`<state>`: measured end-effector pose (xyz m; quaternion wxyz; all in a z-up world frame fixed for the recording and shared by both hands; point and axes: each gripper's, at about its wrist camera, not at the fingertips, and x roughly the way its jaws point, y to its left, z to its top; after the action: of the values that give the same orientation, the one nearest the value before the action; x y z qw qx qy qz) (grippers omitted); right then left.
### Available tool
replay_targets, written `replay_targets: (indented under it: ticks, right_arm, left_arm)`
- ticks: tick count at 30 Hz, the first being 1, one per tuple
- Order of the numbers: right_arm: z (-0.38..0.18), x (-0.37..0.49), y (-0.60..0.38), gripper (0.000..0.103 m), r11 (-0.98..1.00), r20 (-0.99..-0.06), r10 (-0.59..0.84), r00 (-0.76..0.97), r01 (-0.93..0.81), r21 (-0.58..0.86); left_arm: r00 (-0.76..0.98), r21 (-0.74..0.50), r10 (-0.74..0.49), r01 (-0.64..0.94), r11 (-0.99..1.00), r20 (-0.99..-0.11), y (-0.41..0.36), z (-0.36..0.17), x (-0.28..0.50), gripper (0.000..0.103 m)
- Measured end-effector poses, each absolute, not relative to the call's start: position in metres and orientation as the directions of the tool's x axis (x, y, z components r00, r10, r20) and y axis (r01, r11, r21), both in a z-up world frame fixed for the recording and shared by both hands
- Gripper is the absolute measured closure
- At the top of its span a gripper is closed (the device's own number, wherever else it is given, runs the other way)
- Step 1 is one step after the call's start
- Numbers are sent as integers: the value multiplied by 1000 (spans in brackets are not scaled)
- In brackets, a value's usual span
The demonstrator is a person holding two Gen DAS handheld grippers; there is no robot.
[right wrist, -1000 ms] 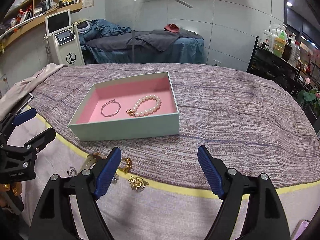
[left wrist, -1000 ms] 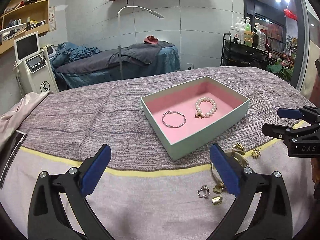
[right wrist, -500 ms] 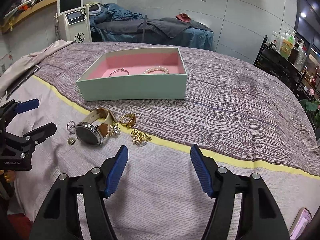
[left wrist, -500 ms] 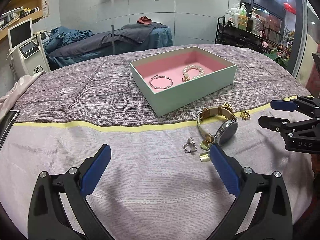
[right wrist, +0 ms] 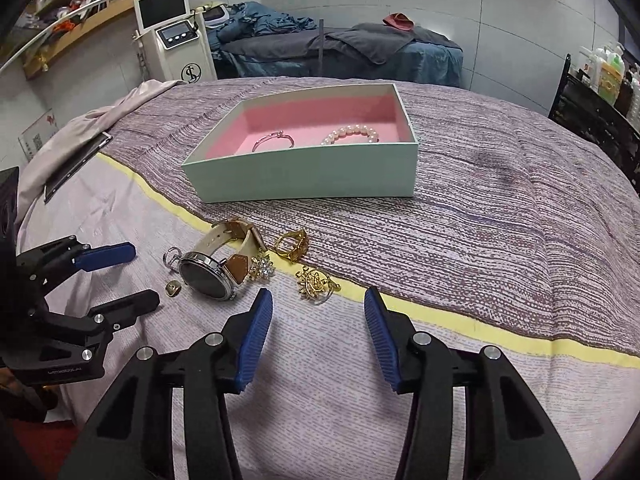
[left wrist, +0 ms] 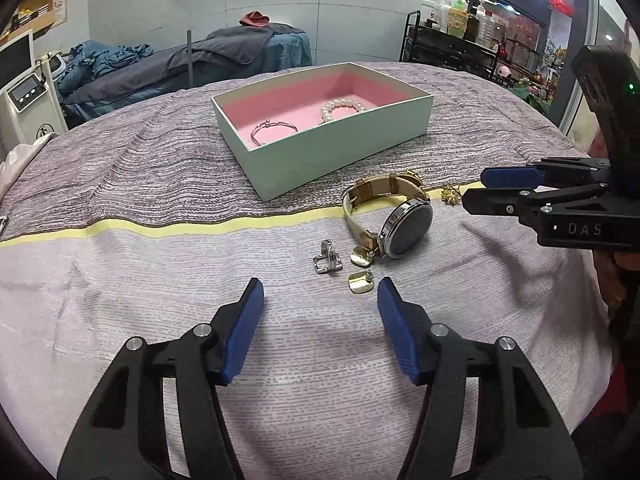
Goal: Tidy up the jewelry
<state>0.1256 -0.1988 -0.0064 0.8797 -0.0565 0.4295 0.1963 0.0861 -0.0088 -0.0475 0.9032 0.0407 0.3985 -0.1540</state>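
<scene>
A mint box (left wrist: 344,148) with pink lining (right wrist: 320,120) holds a silver bangle (left wrist: 274,130) and a pearl bracelet (left wrist: 342,109). Loose jewelry lies on the bed in front of it: a tan-strap watch (left wrist: 404,222), a silver ring (left wrist: 327,262), two gold square earrings (left wrist: 361,282), a gold ring (right wrist: 292,244), a gold brooch (right wrist: 316,282) and a crystal piece (right wrist: 262,269). My left gripper (left wrist: 320,320) is open and empty, just short of the silver ring and earrings. My right gripper (right wrist: 318,322) is open and empty, just short of the gold brooch.
The bedspread (right wrist: 500,216) has a yellow stripe (left wrist: 160,230) across it. A dark tablet (right wrist: 76,164) lies at the bed's left edge. A massage bed (right wrist: 340,52), a white machine (right wrist: 176,44) and a bottle rack (left wrist: 460,44) stand behind.
Both grippers have pulled back from the box and dropped lower toward the loose jewelry. Both jaws have narrowed somewhat but stay open.
</scene>
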Motion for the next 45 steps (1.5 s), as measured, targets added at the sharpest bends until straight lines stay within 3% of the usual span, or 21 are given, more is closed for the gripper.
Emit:
replay_targets:
  ticks: [7, 16, 19, 32, 41, 45]
  right_arm:
    - [-5, 131, -206, 56, 914, -783, 311, 539, -394, 91]
    - [0, 116, -189, 57, 890, -778, 331, 534, -452, 68]
    - [-4, 117, -187, 58, 902, -786, 280, 551, -430, 19]
    - [-14, 148, -197, 64, 880, -801, 375, 466, -451, 150]
    - [-17, 150, -193, 82, 875, -805, 372, 462, -465, 136]
    - [-16, 145, -191, 83, 873, -804, 367, 468, -471, 124]
  left_arm:
    - [628, -84, -267, 306, 948, -731, -5, -45, 102, 62]
    - [619, -79, -270, 318, 945, -738, -15, -49, 119, 89]
    - [621, -77, -262, 309, 948, -739, -14, -50, 120, 98]
    - [628, -82, -234, 262, 962, -742, 4, -54, 121, 99]
    - [628, -87, -235, 258, 962, -741, 5, -54, 121, 99]
    - [629, -86, -235, 258, 962, -741, 5, -54, 120, 99]
